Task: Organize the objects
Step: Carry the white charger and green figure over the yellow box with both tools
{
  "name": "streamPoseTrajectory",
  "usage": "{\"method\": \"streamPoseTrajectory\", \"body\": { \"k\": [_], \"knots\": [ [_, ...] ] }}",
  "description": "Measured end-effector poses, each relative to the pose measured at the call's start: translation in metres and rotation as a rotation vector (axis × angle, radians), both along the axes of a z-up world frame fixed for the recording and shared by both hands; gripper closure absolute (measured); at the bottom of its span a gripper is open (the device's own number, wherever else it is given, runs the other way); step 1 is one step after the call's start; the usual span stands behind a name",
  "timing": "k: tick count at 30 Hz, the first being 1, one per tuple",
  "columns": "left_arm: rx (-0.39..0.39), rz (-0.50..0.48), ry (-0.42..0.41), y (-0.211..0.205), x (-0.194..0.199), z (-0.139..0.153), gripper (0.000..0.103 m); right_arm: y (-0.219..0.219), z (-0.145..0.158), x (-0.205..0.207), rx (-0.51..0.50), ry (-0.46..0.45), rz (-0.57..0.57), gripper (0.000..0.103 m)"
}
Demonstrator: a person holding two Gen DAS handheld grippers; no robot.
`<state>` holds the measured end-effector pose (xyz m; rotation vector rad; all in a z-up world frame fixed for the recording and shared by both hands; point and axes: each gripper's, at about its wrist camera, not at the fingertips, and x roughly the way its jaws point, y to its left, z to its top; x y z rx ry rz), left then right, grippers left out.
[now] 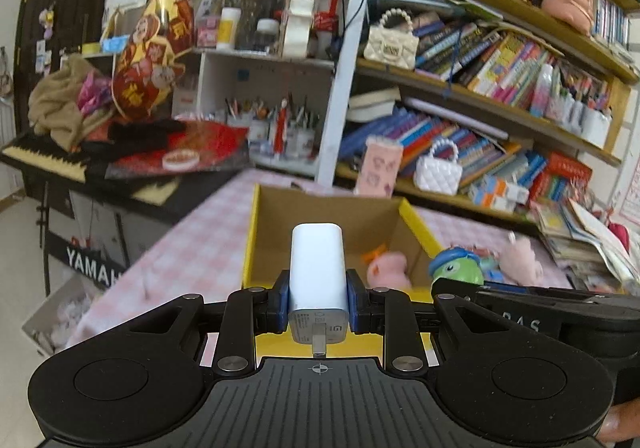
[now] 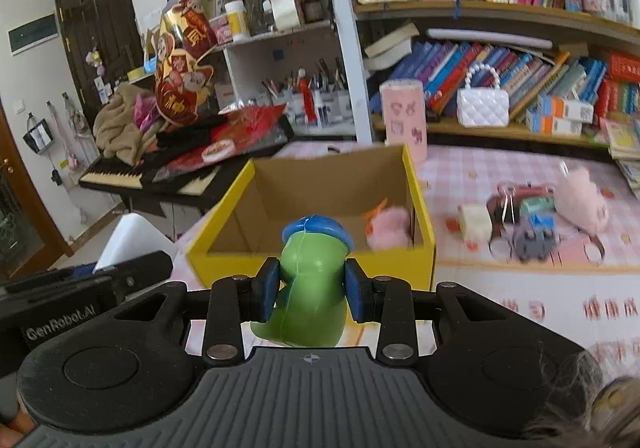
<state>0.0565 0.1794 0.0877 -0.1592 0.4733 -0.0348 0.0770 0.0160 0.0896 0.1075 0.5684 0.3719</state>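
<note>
My left gripper [image 1: 318,298] is shut on a white charger block [image 1: 318,268], held above the near edge of a yellow cardboard box [image 1: 250,236]. My right gripper [image 2: 311,290] is shut on a green toy figure with a blue cap [image 2: 310,272], just short of the same box [image 2: 424,208]. That toy [image 1: 456,266] and the right gripper's black body show at the right of the left wrist view. A pink plush [image 2: 386,226] lies inside the box at its right wall. The left gripper's body [image 2: 80,288] appears at the left of the right wrist view.
On the pink checked tablecloth [image 2: 500,288], right of the box, lie a pink plush [image 2: 582,200], a small cream toy [image 2: 476,224] and toy vehicles [image 2: 528,224]. Bookshelves [image 2: 500,128] stand behind, a cluttered keyboard [image 2: 132,176] at the left.
</note>
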Motion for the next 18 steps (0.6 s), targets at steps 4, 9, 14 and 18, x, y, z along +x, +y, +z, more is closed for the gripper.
{"method": "streamPoseTrajectory", "body": {
  "k": [4,9,14,18],
  "knots": [
    [0.004,0.002,-0.009,-0.007,0.033,0.004,0.078,0.002,0.006,0.029,-0.011,-0.036,0.004,0.071],
    [0.025,-0.005,0.013,-0.020,0.071,-0.002,0.078,0.005,0.001,0.068,-0.046,-0.037,0.032,0.071],
    [0.044,0.023,0.066,-0.026,0.103,-0.017,0.078,0.008,-0.016,0.101,-0.103,-0.018,0.071,0.071],
    [0.064,0.035,0.120,-0.028,0.122,-0.031,0.078,0.012,-0.032,0.125,-0.163,0.020,0.119,0.071]
  ]
}}
